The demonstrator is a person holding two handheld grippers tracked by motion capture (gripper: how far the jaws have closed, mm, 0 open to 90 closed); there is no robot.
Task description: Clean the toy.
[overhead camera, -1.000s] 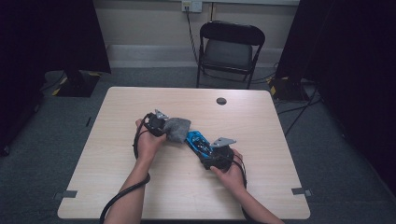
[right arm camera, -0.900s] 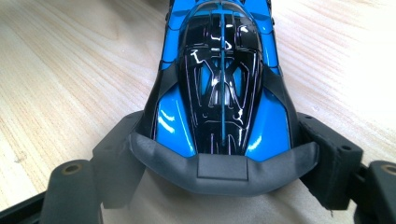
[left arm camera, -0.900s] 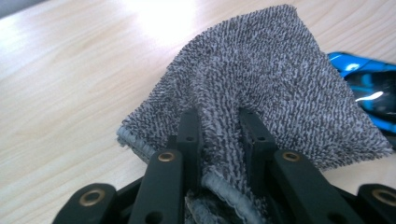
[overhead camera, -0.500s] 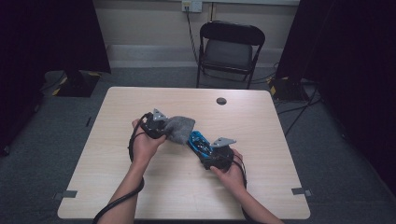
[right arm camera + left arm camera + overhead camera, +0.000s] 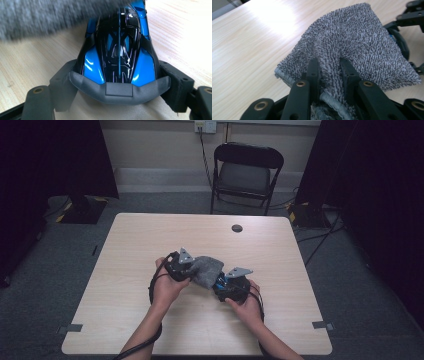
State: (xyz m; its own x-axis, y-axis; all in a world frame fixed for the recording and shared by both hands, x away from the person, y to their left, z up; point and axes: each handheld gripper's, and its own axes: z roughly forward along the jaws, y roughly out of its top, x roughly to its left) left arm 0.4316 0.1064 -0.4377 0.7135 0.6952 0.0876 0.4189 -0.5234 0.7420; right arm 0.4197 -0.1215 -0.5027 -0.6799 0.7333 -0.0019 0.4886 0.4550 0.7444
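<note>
High view: the table [image 5: 150, 250] carries two hand-held grippers near its centre, with the person's forearms entering from six o'clock. The left gripper [image 5: 186, 270] sits just left of centre and holds a grey cloth [image 5: 207, 270], which drapes toward three o'clock. The right gripper [image 5: 226, 285] lies at about four o'clock from the cloth, and a blue toy car [image 5: 221, 281] shows as a small blue patch at its front, partly under the cloth's edge. A round dark disc [image 5: 237, 228] rests on the table at twelve o'clock from the grippers, well apart from them. A folding chair [image 5: 245, 175] stands beyond the far edge. Left gripper view: both jaws are drawn together and clamped on a bunched fold of the cloth [image 5: 352, 47], which spreads out toward twelve o'clock above the wood surface; the other gripper's black frame appears at two o'clock. Right gripper view: the jaws stand wide and press against the two flanks of the toy car [image 5: 120, 50], whose grey bumper faces six o'clock; the cloth [image 5: 50, 15] overhangs the car's far end at eleven o'clock, blurred.
</note>
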